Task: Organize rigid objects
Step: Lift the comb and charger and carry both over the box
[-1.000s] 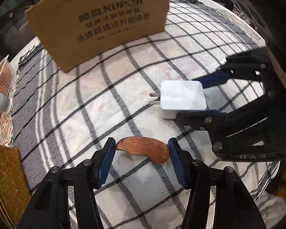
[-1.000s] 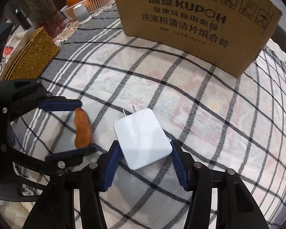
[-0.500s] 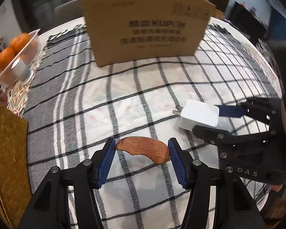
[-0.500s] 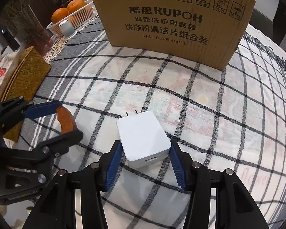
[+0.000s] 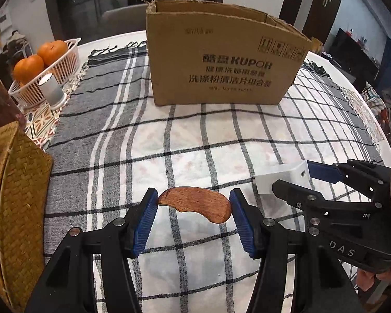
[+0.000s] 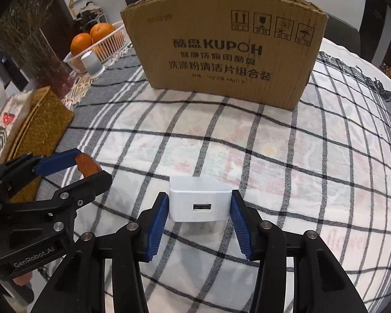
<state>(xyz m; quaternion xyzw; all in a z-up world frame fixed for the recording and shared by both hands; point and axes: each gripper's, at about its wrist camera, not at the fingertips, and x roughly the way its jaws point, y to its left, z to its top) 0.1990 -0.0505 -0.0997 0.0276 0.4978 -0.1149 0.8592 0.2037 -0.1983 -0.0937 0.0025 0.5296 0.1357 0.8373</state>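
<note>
A: Left gripper (image 5: 194, 208)?
B: Jaws pinching a curved wooden piece (image 5: 196, 204) end to end, held above the checked cloth (image 5: 195, 140). No sign it touches the cloth.

A: Right gripper (image 6: 199, 212)?
B: Jaws clamped on a white charger (image 6: 200, 203), USB port facing the camera. In the left view the right gripper sits at 3 o'clock, just beside the wooden piece, not touching.

A: What stands ahead?
B: Open cardboard box (image 5: 221, 62) at 12 o'clock on the counter (image 5: 323, 61), printed side toward both grippers, top flaps up. Bare cloth between it and the held items.

A: Surroundings?
B: At 10 o'clock, a white basket (image 5: 65, 62) with oranges (image 5: 40, 57); a small white cylinder (image 5: 50, 88) just in front of it. At 9 o'clock, a woven straw box (image 5: 15, 195) at the cloth's edge. In the right view, a dark vase of dried stems (image 6: 52, 70) near the basket.
</note>
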